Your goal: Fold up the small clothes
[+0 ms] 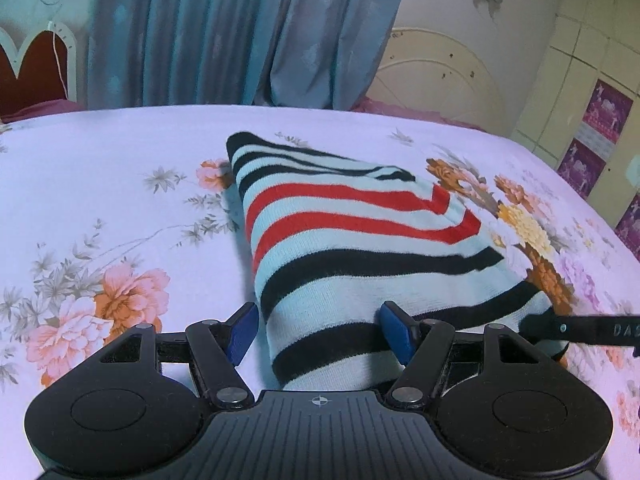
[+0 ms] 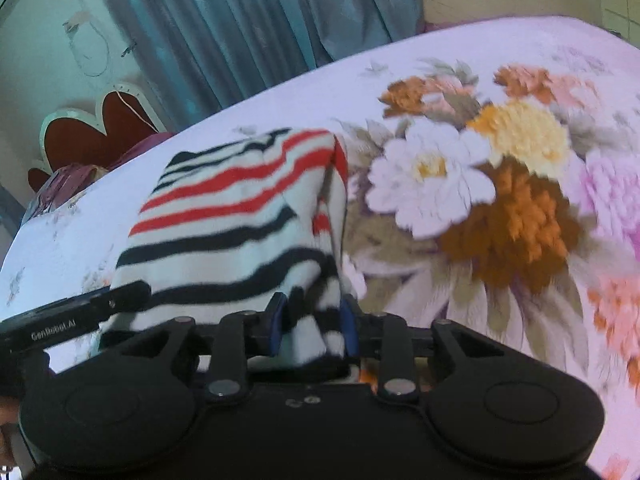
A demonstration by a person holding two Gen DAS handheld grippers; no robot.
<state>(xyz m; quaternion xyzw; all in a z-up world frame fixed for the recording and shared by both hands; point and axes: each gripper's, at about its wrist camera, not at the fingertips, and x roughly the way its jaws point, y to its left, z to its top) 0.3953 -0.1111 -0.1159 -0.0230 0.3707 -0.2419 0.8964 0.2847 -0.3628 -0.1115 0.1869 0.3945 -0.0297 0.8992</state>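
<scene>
The striped garment (image 1: 360, 248) lay partly folded on the bed (image 1: 100, 168). The right tool (image 2: 312, 320) pinched its near edge; the left tool (image 1: 320, 328) stood open astride it. Folding remained unfinished.

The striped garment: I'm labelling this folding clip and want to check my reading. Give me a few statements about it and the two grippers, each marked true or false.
1. The striped garment lies on a floral bedsheet. True.
2. The right gripper is shut on a bunch of the garment's cloth. True.
3. The left gripper is clamped tight on the garment. False: its blue pads stand well apart, astride the garment's near corner.
4. The garment has only black stripes. False: red ones cross its middle too.
5. The curtain behind the bed is blue. True.
</scene>
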